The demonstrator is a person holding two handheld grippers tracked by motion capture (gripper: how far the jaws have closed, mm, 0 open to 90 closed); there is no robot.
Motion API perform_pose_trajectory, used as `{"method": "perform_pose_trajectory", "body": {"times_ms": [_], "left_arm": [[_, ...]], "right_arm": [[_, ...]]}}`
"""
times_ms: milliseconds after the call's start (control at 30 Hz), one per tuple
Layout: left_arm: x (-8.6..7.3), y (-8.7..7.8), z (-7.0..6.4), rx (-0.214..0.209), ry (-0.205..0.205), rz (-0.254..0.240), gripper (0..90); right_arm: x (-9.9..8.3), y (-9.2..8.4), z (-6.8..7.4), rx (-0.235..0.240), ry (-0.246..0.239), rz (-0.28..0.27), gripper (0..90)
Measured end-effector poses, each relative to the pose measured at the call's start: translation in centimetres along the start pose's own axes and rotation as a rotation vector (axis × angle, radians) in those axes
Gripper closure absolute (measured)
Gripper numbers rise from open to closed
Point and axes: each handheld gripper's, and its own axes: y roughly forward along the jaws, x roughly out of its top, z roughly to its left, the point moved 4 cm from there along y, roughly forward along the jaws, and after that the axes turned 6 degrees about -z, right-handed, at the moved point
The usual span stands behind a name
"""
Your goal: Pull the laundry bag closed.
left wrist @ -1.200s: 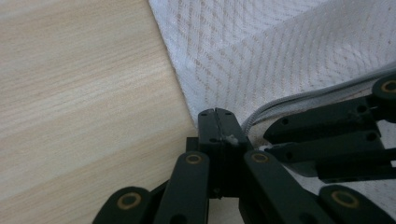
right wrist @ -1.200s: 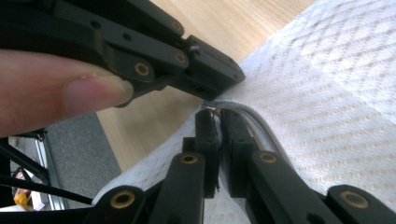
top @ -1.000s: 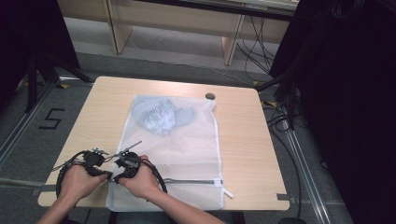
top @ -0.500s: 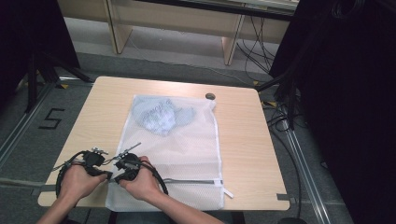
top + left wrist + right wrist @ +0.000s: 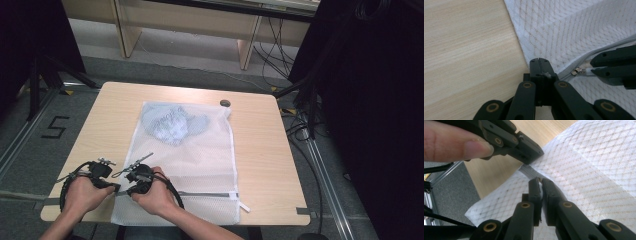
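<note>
In the high view a white mesh laundry bag lies flat on a pale wooden table, occupying the centre and lower centre of the frame. Its long axis runs from the near table edge toward the far edge, leaning a little to the right at the top. A crumpled blue garment sits inside its far end, and a grey zipper crosses the near end, ending in a white tab at lower right. A small dark round object rests on the table just beyond the bag's far right corner. Both hands sit at lower left, with the left gripper and the right gripper meeting at the zipper's left end. Around the table are grey floor, a "5" marked at left, cables at right and wooden furniture legs at the top.

The left gripper view adds detail: the left gripper's jaws are pressed together on the bag's edge at the zipper's end, beside bare table at left. At right, the right gripper's jaws pinch the white pull on the metal zipper slider.

In the right gripper view the right gripper's jaws stand narrow, clamped on that pull, with mesh at right. The left gripper and a fingertip fill the upper left.
</note>
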Motion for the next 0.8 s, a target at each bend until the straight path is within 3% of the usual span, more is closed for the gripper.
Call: {"method": "perform_pose_trajectory", "body": {"times_ms": [33,500,533,800], "left_arm": [[-0.04,-0.13,0.09,-0.008,0.021,0.014,90.0],[-0.01,0.00,-0.03,0.002,-0.006,0.000,90.0],[-0.04,-0.15,0.09,-0.007,0.012,0.016,90.0],[-0.05,-0.15,0.11,-0.008,0.013,0.016,90.0]], "right_arm": [[0.00,-0.06,0.04,-0.001,0.007,0.000,87.1],[-0.13,-0.63,-0.07,-0.004,-0.001,0.003,87.1],[-0.14,-0.70,-0.16,-0.011,-0.007,0.001,87.1],[-0.31,-0.90,-0.23,-0.008,-0.001,-0.001,87.1]]}}
